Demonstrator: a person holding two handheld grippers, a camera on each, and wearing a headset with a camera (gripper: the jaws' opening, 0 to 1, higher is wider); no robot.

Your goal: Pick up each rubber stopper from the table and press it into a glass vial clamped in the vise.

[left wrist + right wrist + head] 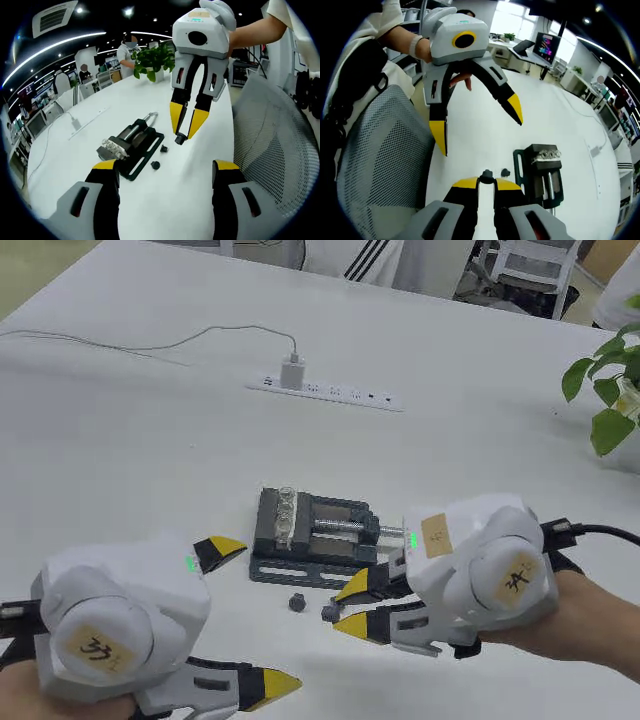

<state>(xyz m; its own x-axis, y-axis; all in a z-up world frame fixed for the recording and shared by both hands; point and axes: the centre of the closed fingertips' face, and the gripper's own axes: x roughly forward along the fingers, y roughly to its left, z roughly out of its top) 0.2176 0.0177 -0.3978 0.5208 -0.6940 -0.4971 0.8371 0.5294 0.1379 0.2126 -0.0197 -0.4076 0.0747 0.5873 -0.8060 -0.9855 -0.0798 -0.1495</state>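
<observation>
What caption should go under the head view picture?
Right gripper pinches a rubber stopper near the vise holding glass vials; left gripper open.

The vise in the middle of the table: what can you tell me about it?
The vise is small, dark and metal-looking, lying flat on the white table. A silvery screw runs along its middle. Its jaws clamp a row of clear glass vials upright at one end. A dark stopper lies near its base, apart.
</observation>
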